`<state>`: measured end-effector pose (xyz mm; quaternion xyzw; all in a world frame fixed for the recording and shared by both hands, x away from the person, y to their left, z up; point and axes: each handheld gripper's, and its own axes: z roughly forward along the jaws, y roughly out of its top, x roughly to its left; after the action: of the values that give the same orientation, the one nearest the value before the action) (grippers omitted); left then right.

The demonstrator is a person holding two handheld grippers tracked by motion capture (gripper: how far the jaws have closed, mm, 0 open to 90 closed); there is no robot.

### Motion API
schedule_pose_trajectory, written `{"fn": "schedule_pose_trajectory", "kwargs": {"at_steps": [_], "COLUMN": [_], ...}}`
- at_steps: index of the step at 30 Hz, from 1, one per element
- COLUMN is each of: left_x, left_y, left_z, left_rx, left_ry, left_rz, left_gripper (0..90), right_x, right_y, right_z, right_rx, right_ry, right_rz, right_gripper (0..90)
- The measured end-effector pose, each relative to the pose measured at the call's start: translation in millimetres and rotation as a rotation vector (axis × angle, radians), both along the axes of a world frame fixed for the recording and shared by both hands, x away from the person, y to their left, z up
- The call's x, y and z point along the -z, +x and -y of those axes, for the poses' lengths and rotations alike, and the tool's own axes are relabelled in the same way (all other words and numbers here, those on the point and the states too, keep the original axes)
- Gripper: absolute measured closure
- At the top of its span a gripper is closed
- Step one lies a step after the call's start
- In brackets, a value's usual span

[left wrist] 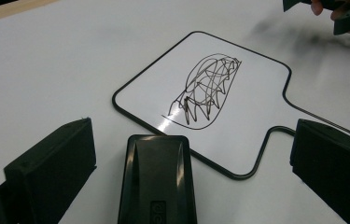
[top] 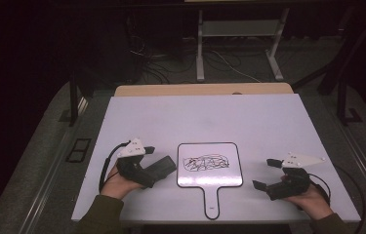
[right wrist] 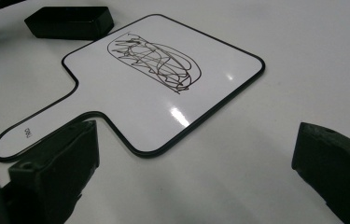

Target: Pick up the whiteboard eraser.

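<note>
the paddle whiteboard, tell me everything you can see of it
The paddle whiteboard lies flat on the white table, between the two claws. It is a glossy white rounded square with a thin black rim and a short handle pointing toward the person, with small print near its end. A dark tangled scribble fills its middle. Nothing grips it; a black eraser lies just left.

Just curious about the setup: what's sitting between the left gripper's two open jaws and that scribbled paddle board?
A black eraser block lies between the left gripper jaws, its far end close to the paddle whiteboard rim. The left gripper view shows this; the high view shows it beside the board.
</note>
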<state>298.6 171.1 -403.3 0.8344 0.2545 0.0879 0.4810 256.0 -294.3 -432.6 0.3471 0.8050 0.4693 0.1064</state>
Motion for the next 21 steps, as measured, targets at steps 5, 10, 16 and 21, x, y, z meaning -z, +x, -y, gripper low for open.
{"fn": "schedule_pose_trajectory", "kwargs": {"at_steps": [5,10,16,21], "left_x": [-0.9,-0.6,3.0,6.5], "left_y": [8.3,17.4,25.9,26.2], "left_z": [0.6,4.0,6.9,7.3], "left_rx": [0.003,0.011,0.018,0.007], "left_ry": [0.015,0.030,0.066,0.112], "left_rz": [0.000,-0.008,-0.021,-0.039], "left_gripper": [0.0,0.0,2.2,6.5], "right_x": [1.9,1.8,2.2,2.1], "right_y": [0.5,-0.5,-0.1,-1.0], "right_z": [-1.8,-1.8,-1.3,0.0], "right_rx": [-0.006,-0.003,-0.008,-0.006], "right_ry": [-0.005,-0.001,0.000,0.000], "right_rz": [-0.001,-0.002,-0.001,-0.001], "right_gripper": [0.0,0.0,0.0,0.0]}}
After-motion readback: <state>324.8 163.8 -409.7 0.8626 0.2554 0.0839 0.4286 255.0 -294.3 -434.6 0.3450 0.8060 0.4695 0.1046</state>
